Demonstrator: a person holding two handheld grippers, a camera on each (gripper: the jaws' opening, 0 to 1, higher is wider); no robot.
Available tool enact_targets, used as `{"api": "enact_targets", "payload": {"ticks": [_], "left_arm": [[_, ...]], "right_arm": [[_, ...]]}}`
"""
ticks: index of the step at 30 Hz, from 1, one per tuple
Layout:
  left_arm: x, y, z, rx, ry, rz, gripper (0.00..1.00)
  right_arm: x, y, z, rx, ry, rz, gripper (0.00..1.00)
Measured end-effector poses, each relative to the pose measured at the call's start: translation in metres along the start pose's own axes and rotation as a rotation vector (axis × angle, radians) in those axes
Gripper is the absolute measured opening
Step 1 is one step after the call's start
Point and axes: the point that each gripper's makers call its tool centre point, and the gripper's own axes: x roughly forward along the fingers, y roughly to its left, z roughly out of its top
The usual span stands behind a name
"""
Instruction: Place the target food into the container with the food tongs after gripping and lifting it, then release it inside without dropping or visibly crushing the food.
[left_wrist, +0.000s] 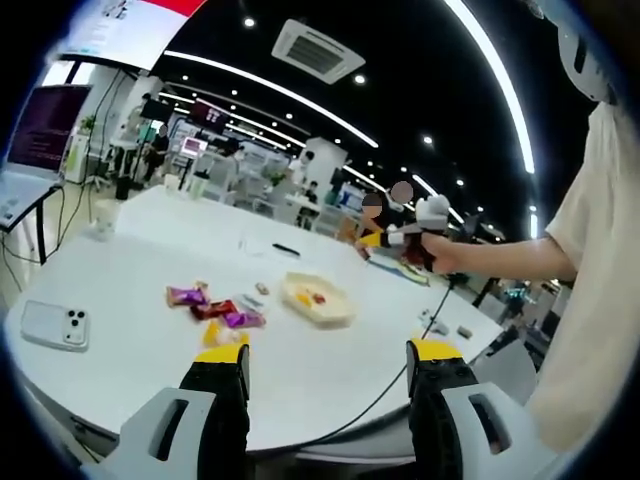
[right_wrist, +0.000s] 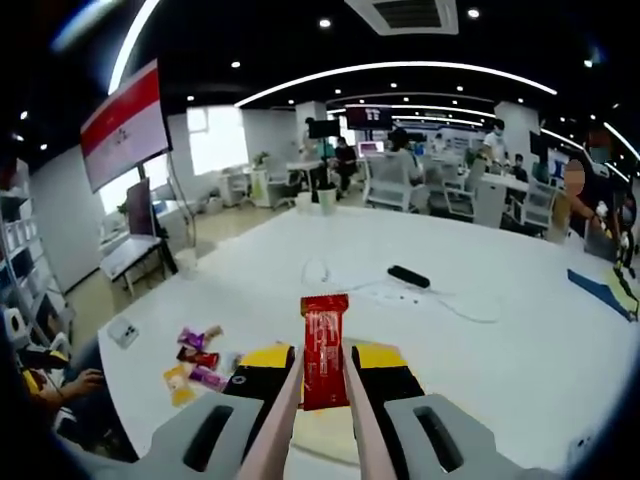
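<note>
My right gripper (right_wrist: 325, 362) is shut on a pair of pale food tongs (right_wrist: 283, 410). The tongs pinch an upright red snack packet (right_wrist: 324, 345), held in the air above the white table (right_wrist: 480, 340). A pale shallow container (right_wrist: 320, 432) shows just under the tongs. In the left gripper view that container (left_wrist: 318, 299) lies mid-table with a little food in it. My left gripper (left_wrist: 331, 358) stands wide open and holds nothing, near the table's front edge. A person's hand holds the right gripper (left_wrist: 424, 232) up at the right, above the table.
Several loose snack packets (left_wrist: 218, 309) lie left of the container. A white phone (left_wrist: 55, 325) rests at the table's left. A black cable (left_wrist: 400, 365) runs over the front edge. A black bar-shaped object (right_wrist: 408, 276) and a thin wire lie farther out. People and desks fill the background.
</note>
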Motion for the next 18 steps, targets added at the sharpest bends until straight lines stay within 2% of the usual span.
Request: {"api": "enact_targets", "payload": {"ticks": [18], "left_arm": [[-0.0057, -0.0005, -0.0028, -0.014, -0.007, 0.021, 0.63]], "right_arm": [[0.0088, 0.0092, 0.0006, -0.038, 0.008, 0.021, 0.22]]}}
